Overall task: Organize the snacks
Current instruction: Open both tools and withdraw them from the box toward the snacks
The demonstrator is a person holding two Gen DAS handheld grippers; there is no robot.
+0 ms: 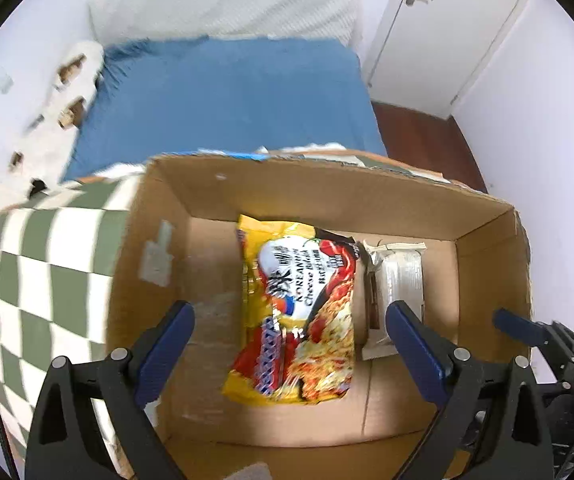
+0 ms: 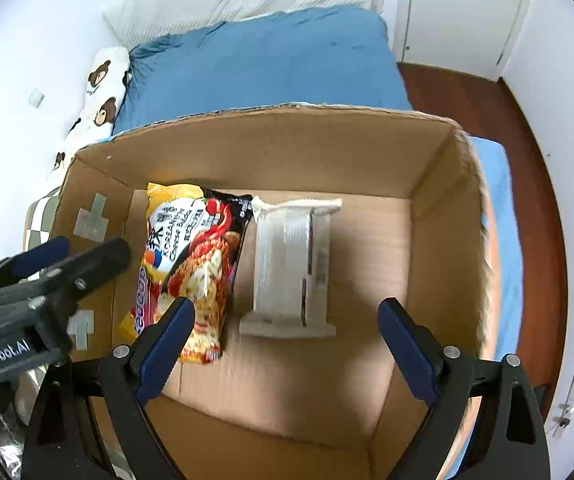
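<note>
checked cloth motion-blurred, clear packet contents unreadable, box near wall cut off

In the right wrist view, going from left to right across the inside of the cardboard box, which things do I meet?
Left gripper at the box's left wall → yellow noodle packet → clear-wrapped white pack → bare cardboard floor → right wall of the cardboard box.
</note>
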